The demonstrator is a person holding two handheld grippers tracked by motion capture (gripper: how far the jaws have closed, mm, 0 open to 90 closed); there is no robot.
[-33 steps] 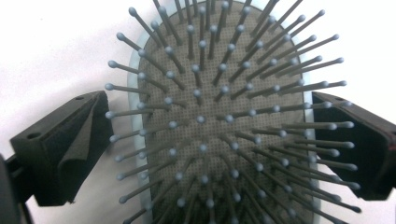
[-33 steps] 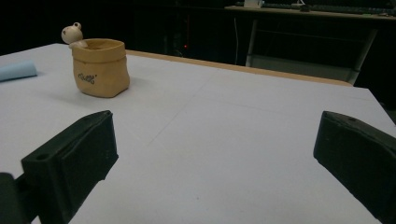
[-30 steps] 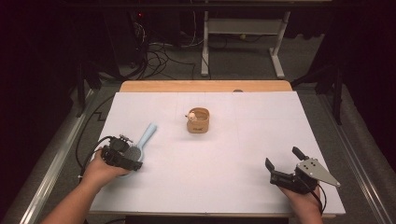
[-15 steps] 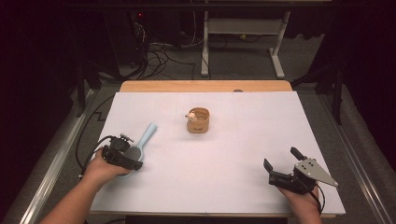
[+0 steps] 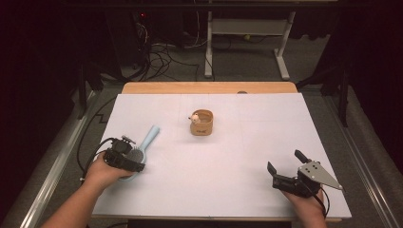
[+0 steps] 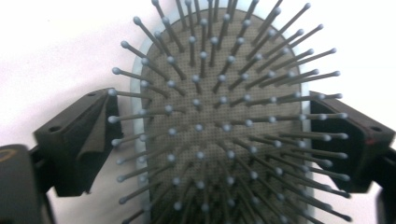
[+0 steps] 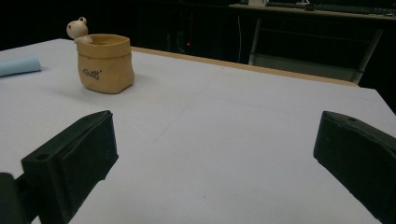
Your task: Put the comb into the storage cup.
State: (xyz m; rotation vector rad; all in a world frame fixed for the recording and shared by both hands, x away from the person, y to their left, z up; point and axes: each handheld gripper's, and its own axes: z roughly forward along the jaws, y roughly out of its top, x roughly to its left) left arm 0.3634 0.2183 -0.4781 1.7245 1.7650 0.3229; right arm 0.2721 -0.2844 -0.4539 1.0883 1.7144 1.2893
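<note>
From where I stand, the left gripper (image 5: 134, 160) sits at the near left of the white table (image 5: 247, 147), low over the head of a pale blue hairbrush (image 5: 145, 145). Its jaws straddle the brush head (image 6: 224, 135), one on each side of the blue rim, bristles pointing up at the camera that rides on it. The left jaw's pad looks a hair off the rim and the right one is hidden behind bristles, so I cannot tell whether it is clamped yet or only closing in. Compared with a second ago, the hand has slid slightly nearer the table's near edge and settled lower on the brush, while the handle still points away from the gripper, up and to the right. I read that as the grasp being settled, with the lift yet to come.

Ahead and to the right of that gripper, well apart from it, stands a small tan pot (image 5: 202, 123) with a little frog figure (image 5: 194, 117) on its rim; it hasn't shifted.

Further right, the right gripper (image 5: 286, 167) rests near the front edge with jaws spread wide and nothing between them. It has barely drifted, a touch toward the person. From its own camera the pot (image 7: 105, 63) is far ahead to the left, the brush handle's tip (image 7: 18, 65) beyond it.
</note>
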